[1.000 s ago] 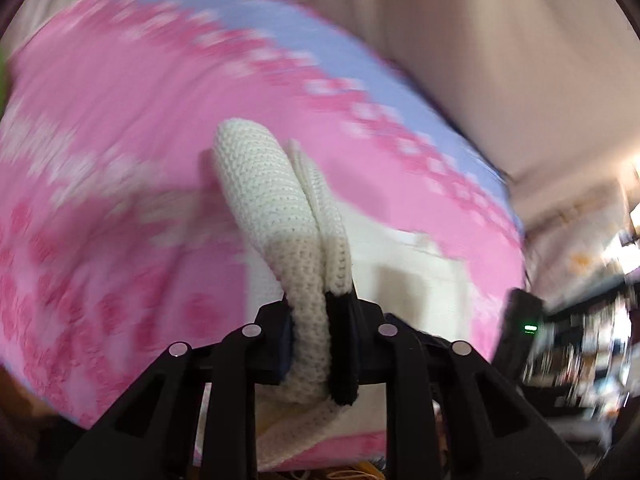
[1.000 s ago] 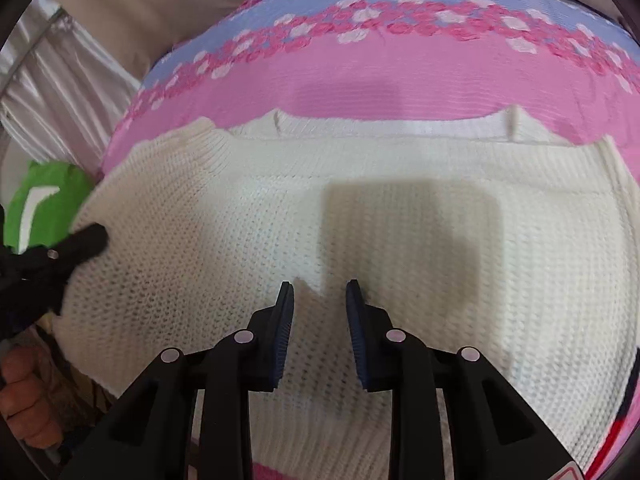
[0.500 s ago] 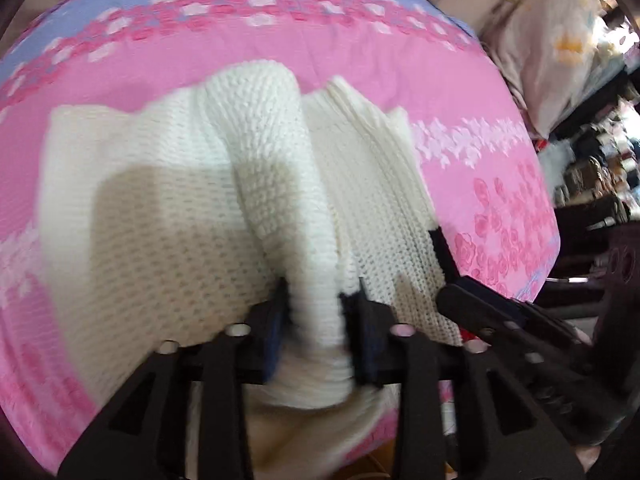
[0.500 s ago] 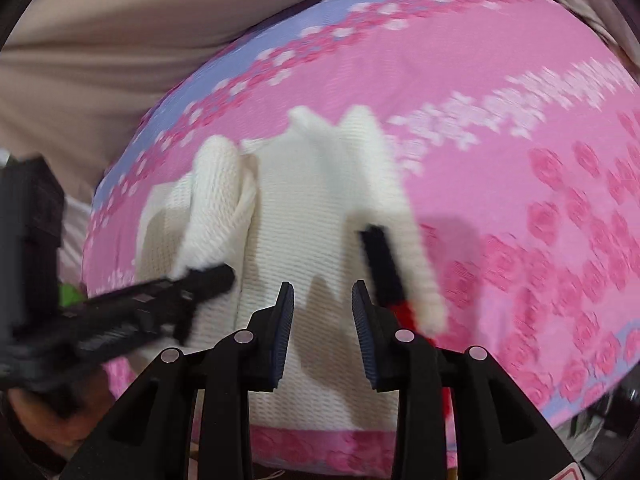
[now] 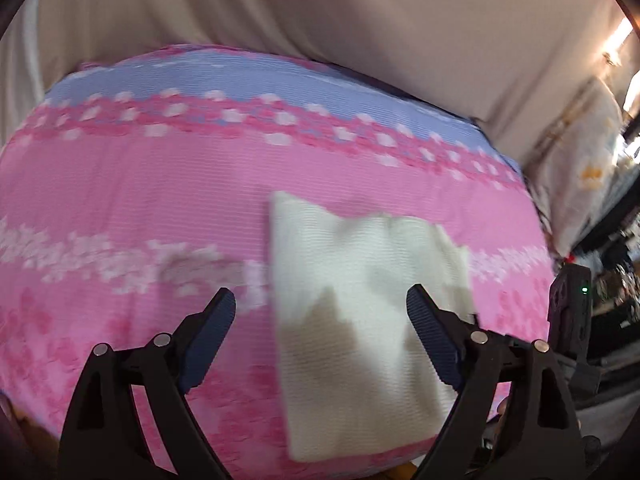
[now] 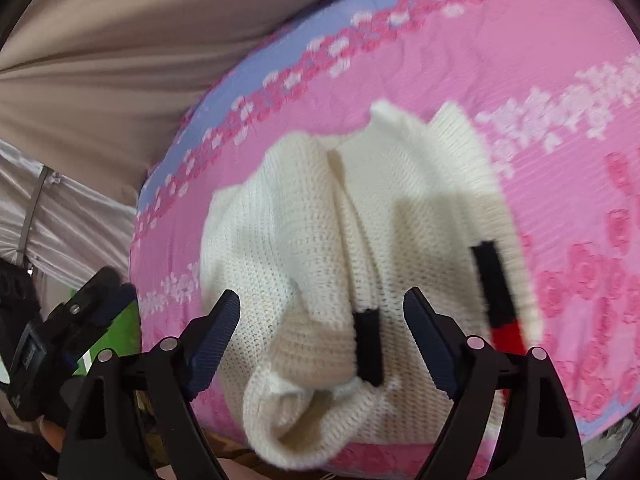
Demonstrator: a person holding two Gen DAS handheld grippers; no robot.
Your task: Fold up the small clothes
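Observation:
A cream knitted sweater (image 5: 360, 312) lies folded into a narrow strip on the pink flowered bedspread (image 5: 140, 200). In the right wrist view the sweater (image 6: 312, 232) has a sleeve laid over it, with a black cuff (image 6: 368, 344) near me and a black and red trim (image 6: 500, 300) at its right edge. My left gripper (image 5: 320, 312) hovers over the sweater's left edge, jaws opening wide, nothing pressed between them. My right gripper (image 6: 322, 308) hangs above the sleeve, jaws also opening, gripping nothing. The left gripper (image 6: 92, 304) shows at the left of that view.
A beige curtain (image 5: 320, 20) hangs behind the bed. A pale printed pillow (image 5: 580, 168) lies at the bed's right end. A green object (image 6: 120, 332) and grey shiny fabric (image 6: 60, 208) sit off the bed's left side. The bed's near edge runs just below the sweater.
My left gripper let go of the sleeve, opened wide and drew off to the left. The sleeve now rests on the sweater. My right gripper opened from nearly shut.

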